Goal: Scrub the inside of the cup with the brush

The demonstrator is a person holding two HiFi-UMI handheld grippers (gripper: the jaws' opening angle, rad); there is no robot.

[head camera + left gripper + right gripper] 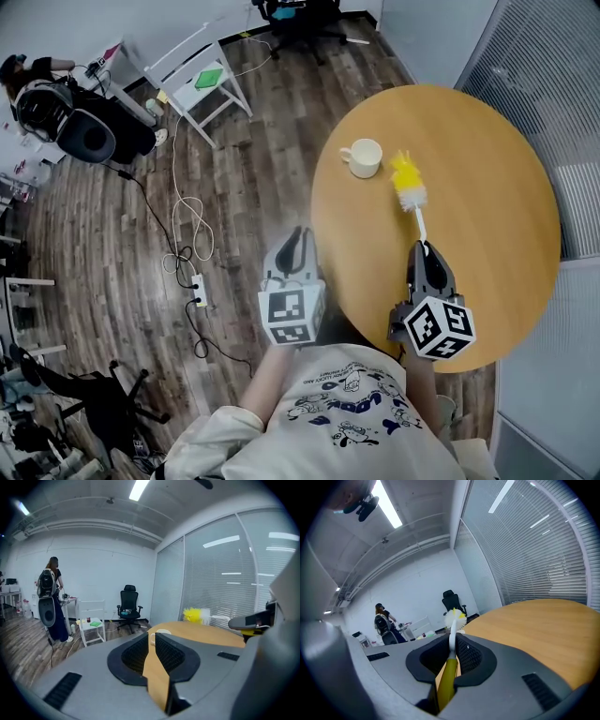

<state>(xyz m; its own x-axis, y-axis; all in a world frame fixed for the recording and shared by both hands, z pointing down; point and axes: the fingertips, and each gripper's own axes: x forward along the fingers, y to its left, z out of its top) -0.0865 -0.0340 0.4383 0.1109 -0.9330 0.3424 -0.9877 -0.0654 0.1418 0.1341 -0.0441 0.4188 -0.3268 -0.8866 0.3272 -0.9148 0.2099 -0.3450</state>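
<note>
Head view: right gripper (425, 247) around brush (410, 191)

In the left gripper view the cup (161, 632) shows only its top part; the rest is hidden behind the jaws of the left claw (152, 635). In the head view the lower handle of the brush (411, 192) is covered by the right claw (426, 247).

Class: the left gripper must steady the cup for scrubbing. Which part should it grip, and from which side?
Probably the handle, approached from the edge of the table on the side of the left gripper. The cup stands upright with its handle pointing that way. This leaves the open mouth free for the brush held in the right gripper.
</note>
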